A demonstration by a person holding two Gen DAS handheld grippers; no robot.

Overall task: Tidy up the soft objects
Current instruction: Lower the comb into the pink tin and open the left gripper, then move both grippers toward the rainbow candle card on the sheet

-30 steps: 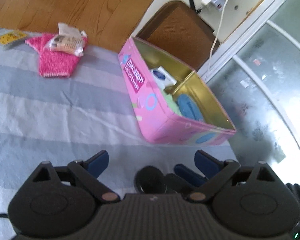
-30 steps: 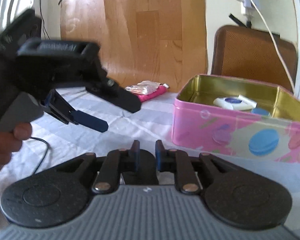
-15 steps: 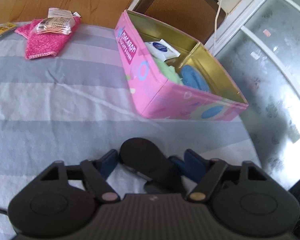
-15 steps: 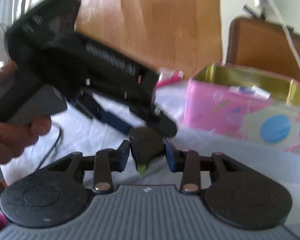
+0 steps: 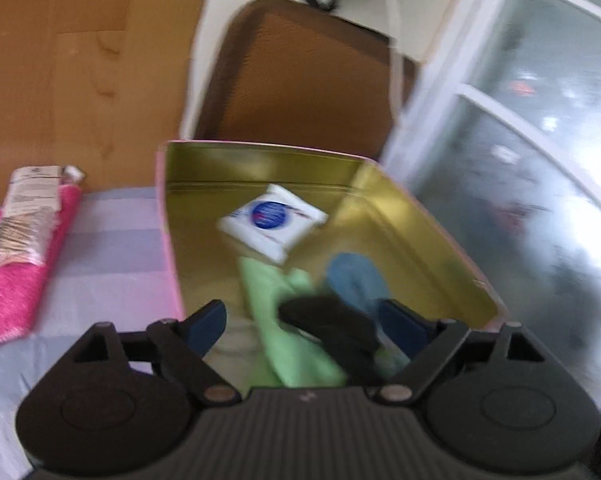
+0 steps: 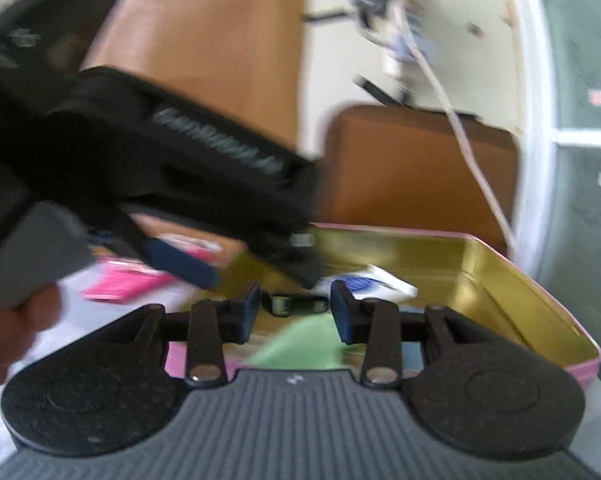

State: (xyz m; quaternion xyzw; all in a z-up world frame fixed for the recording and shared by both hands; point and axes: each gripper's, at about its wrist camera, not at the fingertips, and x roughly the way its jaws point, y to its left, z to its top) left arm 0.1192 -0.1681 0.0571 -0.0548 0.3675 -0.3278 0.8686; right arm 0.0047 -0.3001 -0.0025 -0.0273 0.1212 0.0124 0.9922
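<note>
A pink tin box with a gold inside (image 5: 260, 168) stands on the striped cloth; it also shows in the right wrist view (image 6: 500, 276). Inside lie a white packet with a blue mark (image 5: 274, 220), a green cloth (image 5: 284, 320) and a blue round pad (image 5: 356, 280). My left gripper (image 5: 304, 324) is open over the box, with a black object (image 5: 332, 328) loose between its fingers above the green cloth. My right gripper (image 6: 296, 308) is open over the box's near edge, a small dark piece (image 6: 292, 303) lying beyond its tips. The left gripper (image 6: 180, 184) crosses the right wrist view.
A pink towel (image 5: 16, 280) with a clear snack packet (image 5: 24, 216) on it lies left of the box. A brown chair back (image 5: 308, 80) stands behind the box. A glass door (image 5: 520, 160) is to the right. A white cable (image 6: 468, 160) hangs by the wall.
Both grippers have moved forward over the pink box. The left gripper, closed round the black object half a second ago, has opened; the right gripper has opened wider too. The frames are blurred by motion.
</note>
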